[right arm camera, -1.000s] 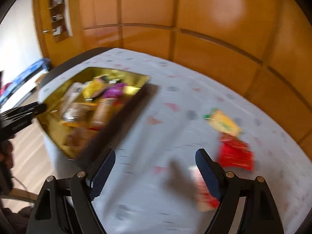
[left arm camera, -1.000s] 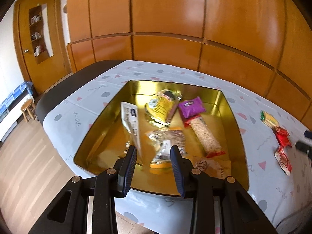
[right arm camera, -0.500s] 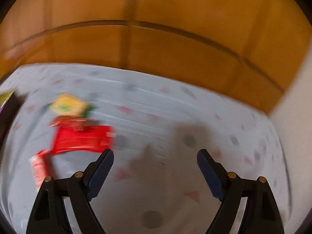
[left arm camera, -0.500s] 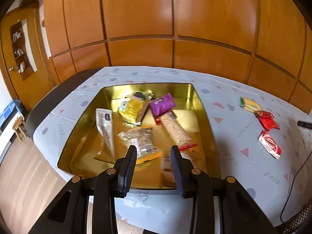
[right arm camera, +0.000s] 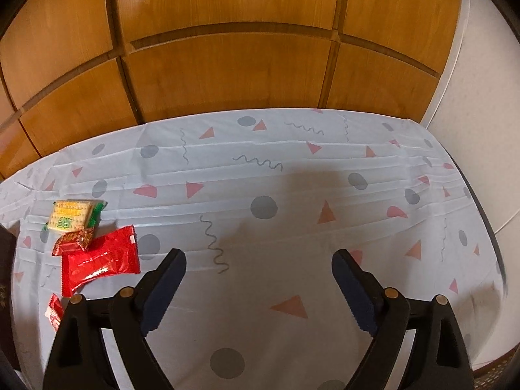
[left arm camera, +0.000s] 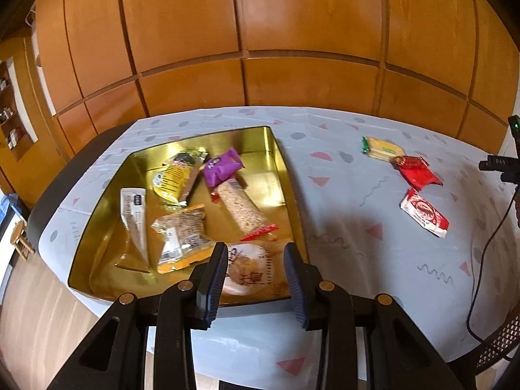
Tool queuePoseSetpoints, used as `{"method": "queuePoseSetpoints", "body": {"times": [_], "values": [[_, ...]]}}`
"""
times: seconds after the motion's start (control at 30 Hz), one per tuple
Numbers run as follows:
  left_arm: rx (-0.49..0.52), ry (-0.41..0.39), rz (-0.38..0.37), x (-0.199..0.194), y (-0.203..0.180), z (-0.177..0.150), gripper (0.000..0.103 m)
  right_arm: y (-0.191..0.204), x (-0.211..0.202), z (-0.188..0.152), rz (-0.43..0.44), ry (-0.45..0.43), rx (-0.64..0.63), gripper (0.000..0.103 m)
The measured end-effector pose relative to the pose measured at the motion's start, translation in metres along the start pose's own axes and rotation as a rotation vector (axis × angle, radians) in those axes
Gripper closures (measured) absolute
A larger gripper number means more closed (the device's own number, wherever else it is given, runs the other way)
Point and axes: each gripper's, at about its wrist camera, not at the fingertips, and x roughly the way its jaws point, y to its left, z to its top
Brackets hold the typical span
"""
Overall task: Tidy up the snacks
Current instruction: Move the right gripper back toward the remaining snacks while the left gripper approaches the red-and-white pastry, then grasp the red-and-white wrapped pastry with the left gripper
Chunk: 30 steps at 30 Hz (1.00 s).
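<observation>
Wood-panelled wall behind table

1. Looks like someone's home, a dining or living room: warm orange wood-panelled wall right behind the table.
2. Table has a pale party-style plastic tablecloth with triangles and dots.
3. Far left: wooden recessed shelf with small jars, a little wooden stool on plank flooring.
</observation>
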Motion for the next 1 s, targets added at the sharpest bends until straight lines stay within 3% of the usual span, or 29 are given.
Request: {"method": "queuePoseSetpoints", "body": {"times": [0.5,0.8,0.93,1.0], "values": [[0.078,0.026,-0.1,0.008,-0.043,0.008,0.067,-0.018,-0.007,0.005,0.035,0.002,0.113,0.008],[0.085,0.134,-0.312,0.034,-0.094,0.027,0.067,-0.025,-0.007,0.007,0.067,0.017,0.163,0.007],[0.102,0.184,-0.372,0.047,-0.122,0.033,0.067,-0.021,-0.007,0.007,0.075,0.018,0.151,0.005],[0.101,0.21,-0.405,0.054,-0.135,0.036,0.06,-0.018,-0.008,0.007,0.08,0.016,0.138,0.005]]}}
